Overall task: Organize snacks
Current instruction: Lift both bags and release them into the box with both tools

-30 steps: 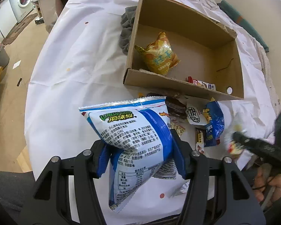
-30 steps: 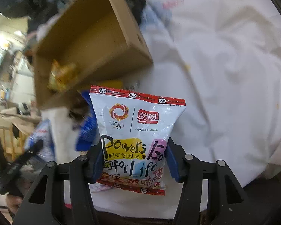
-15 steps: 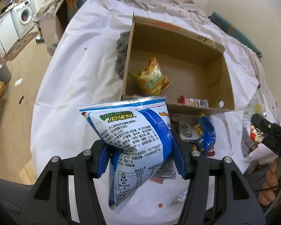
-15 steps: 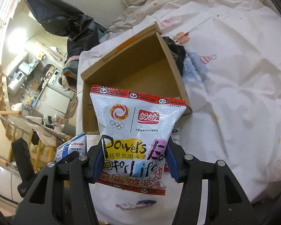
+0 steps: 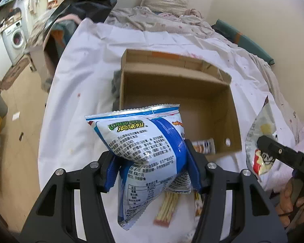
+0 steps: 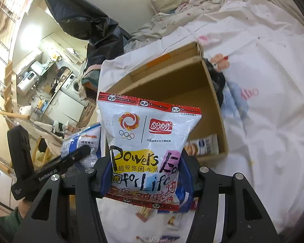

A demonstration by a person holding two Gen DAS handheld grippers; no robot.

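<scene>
Snacks fill both claws. The left claw (image 5: 152,170) is clamped on a blue-and-white crinkled foil bag (image 5: 146,149), its long axis running up and away from the camera, crimped top seam pointing at the cardboard box (image 5: 223,101) and serrated bottom edge hanging below the blue pads. The right claw (image 6: 146,180) pinches a white bag with red crimped seams (image 6: 148,141) by its lower half; this one stands upright, top seam toward the same box, printed face to the camera.

The box is plain brown corrugated card, open on top, with one flap folded out at its far side. It sits near the middle of the bed (image 5: 81,101), and a small wrapped snack (image 5: 204,145) lies in its near right corner. The rest of its floor is hidden behind the bags.

Loose flat packets (image 5: 168,208) lie on the sheet by the bed's near edge, under the raised bags. The sheet is white, wrinkled and speckled with small stains, with cartoon prints on the right side. Rumpled bedding and a pillow (image 5: 166,2) pile up at the far edge against a cream wall.

Beyond the bed's left edge are a wooden floor, a washing machine (image 5: 16,38) and a black plastic sheet (image 6: 81,20) draped over furniture.
</scene>
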